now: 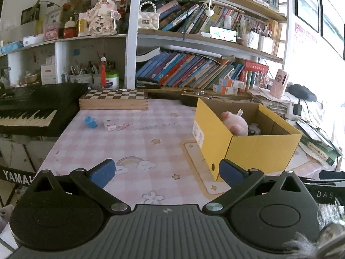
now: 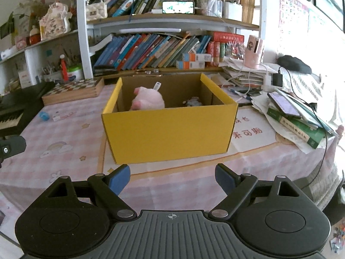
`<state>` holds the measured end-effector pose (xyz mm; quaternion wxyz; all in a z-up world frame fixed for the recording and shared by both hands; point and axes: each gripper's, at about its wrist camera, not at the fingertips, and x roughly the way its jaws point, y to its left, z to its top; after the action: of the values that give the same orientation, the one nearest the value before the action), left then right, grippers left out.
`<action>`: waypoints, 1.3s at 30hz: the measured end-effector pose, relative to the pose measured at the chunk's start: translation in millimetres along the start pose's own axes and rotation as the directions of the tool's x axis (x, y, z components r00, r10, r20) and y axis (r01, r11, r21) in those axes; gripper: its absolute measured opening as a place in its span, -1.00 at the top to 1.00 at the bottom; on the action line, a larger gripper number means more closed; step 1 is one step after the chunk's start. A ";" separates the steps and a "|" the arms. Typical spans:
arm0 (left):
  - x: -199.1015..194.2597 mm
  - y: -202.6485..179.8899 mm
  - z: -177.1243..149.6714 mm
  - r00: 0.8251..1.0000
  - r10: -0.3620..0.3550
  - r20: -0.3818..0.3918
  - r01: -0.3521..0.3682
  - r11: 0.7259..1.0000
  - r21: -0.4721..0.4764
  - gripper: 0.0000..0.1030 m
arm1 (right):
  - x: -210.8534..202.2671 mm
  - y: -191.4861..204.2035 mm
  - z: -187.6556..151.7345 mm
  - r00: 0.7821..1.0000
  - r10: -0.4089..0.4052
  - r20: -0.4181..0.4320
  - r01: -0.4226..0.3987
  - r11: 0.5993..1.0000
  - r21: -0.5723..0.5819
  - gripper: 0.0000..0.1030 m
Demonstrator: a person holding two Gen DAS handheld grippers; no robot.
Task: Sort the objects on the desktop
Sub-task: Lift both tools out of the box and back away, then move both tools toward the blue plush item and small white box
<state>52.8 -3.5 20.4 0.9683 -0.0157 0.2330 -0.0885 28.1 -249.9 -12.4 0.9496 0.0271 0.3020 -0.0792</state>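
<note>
Far left on the pink checked tablecloth (image 1: pixel 133 142) lie a small blue plastic toy (image 1: pixel 90 122) and a little white card box (image 1: pixel 109 125), both probably light and rigid; pinch across their sides. Left gripper (image 1: pixel 167 171) and right gripper (image 2: pixel 172 177) gape wide, empty, near the yellow cardboard box (image 2: pixel 170 127).

White "YAMAH…" lettering is showing on the black band (image 1: pixel 15 177) below the keyboard (image 1: pixel 28 112), cut off by the left gripper's body. "DAS" is reading white on a black part (image 1: pixel 325 191) at the right edge of the left wrist view. Faint "NICE DAY"-like print (image 1: pixel 151 127) is sitting on the pink tablecloth; not certain. Book spines are too blurred to read.
</note>
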 end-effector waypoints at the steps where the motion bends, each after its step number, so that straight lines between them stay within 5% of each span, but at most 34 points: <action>1: -1.3 3.1 -0.7 1.000 -0.003 0.000 0.003 1.000 0.002 -1.00 | -1.3 2.3 -1.3 1.000 -0.002 0.000 0.002 1.000 0.002 -0.71; 21: -26.1 57.9 -20.4 0.999 -0.004 -0.035 0.005 1.000 0.014 -1.00 | -23.6 63.5 -25.3 1.000 0.019 -0.024 -0.019 1.000 -0.013 -0.73; 39: -47.9 111.4 -30.7 0.994 0.089 -0.056 -0.091 0.995 -0.029 -1.00 | -22.1 126.1 -27.0 0.989 0.133 -0.064 -0.139 0.985 -0.100 -0.73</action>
<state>15.1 115.1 6.6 0.9643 -0.0180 0.2611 -0.0413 15.9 -119.9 -21.2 0.9439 0.0002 0.3301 0.0026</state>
